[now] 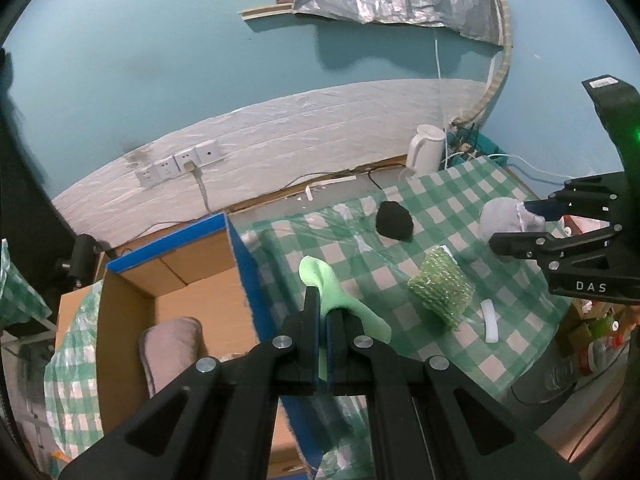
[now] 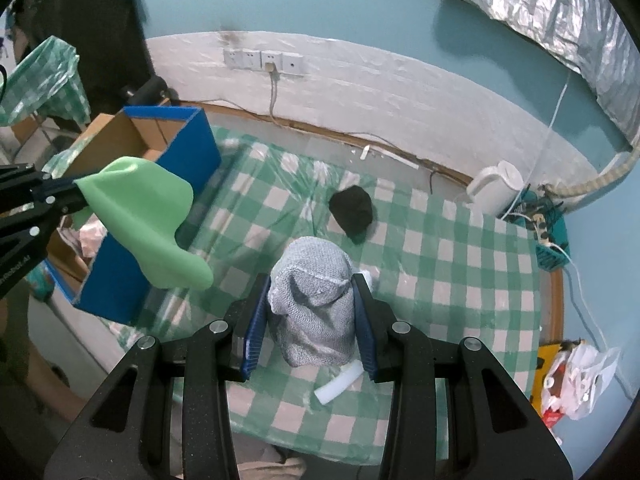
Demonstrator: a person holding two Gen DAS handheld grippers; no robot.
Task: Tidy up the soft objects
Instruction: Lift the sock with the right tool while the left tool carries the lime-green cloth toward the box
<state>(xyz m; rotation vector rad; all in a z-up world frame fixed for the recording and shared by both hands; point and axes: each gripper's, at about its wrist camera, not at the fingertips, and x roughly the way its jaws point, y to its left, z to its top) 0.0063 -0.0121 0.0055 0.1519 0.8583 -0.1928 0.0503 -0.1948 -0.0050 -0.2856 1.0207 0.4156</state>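
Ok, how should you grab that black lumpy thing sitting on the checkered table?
Probably from straight above, with the fingers closing across its narrower width. The black lump lies low and rounded on the tablecloth, apart from everything else, so nothing blocks either side. It looks like balled-up soft fabric with no handle or edge sticking out, so pinching the middle of the bundle seems the safest hold.

Your right claw [image 2: 312, 312] grips the grey knit bundle [image 2: 314, 308] above the checked worktop [image 2: 440, 264]. Your left claw [image 2: 70, 198] pinches the green cloth [image 2: 148, 216] beside the blue box [image 2: 160, 184]. A black lump [image 2: 352, 210] lies beyond.
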